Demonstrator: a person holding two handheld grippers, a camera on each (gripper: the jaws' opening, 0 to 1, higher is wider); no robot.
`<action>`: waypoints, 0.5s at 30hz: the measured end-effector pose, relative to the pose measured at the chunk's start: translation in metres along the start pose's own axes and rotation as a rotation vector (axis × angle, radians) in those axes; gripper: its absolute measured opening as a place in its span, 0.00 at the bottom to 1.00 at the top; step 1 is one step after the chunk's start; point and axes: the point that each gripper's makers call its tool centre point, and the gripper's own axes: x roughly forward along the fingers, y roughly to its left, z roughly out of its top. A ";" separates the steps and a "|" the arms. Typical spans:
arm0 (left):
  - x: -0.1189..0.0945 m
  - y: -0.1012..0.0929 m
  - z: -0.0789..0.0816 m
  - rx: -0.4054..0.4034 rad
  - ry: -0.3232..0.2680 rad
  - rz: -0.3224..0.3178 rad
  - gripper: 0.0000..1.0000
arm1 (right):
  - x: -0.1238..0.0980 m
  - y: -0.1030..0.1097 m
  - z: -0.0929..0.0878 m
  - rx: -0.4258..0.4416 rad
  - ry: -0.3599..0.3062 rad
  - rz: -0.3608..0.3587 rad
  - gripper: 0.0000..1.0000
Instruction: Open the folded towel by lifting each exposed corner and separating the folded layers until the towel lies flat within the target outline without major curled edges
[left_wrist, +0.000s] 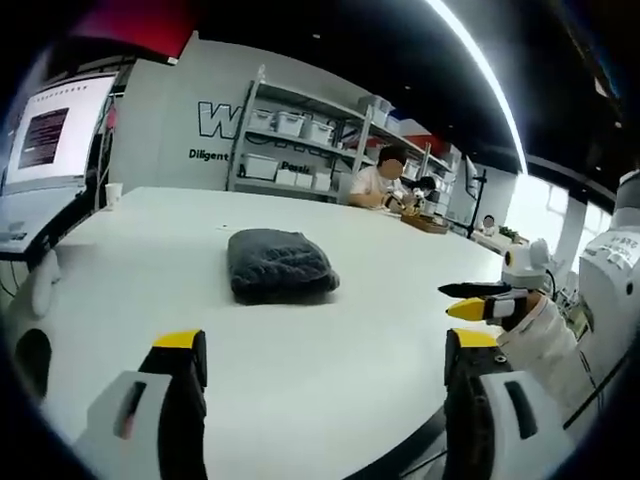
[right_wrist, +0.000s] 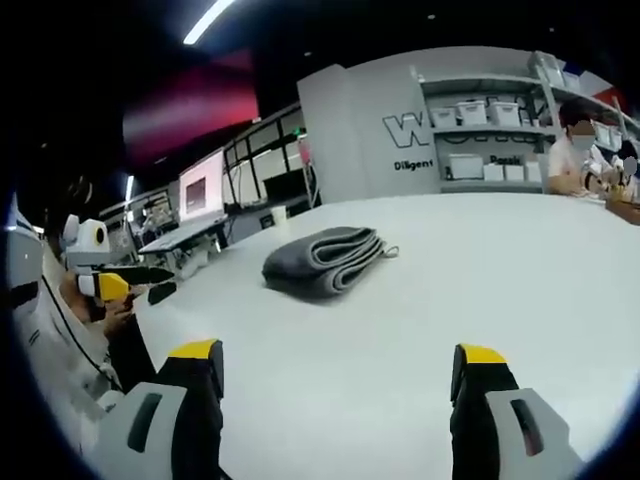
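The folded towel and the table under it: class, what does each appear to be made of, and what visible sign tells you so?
Folded towel: soft dark grey fabric, probably terry or microfibre; matte, with rounded stacked fold layers at its edge and a small loop at one end.
Table: smooth white hard top, possibly laminate; faint sheen, no visible grain.

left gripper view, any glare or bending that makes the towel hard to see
Left gripper view: ceiling light strip glares and bows with the fisheye, window is washed out, yet the dark towel reads clearly on the white table. Right gripper view: towel folds are visible, edges curved.
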 end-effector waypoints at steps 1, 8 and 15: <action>0.000 -0.002 0.000 0.001 0.003 -0.010 0.99 | 0.000 0.000 -0.001 0.001 0.001 0.000 0.94; 0.003 -0.009 0.003 0.006 -0.004 -0.036 0.99 | 0.002 0.000 -0.001 -0.001 0.007 0.010 0.93; 0.002 -0.005 0.000 0.004 0.008 -0.024 0.99 | 0.007 -0.002 0.008 -0.006 -0.003 0.016 0.90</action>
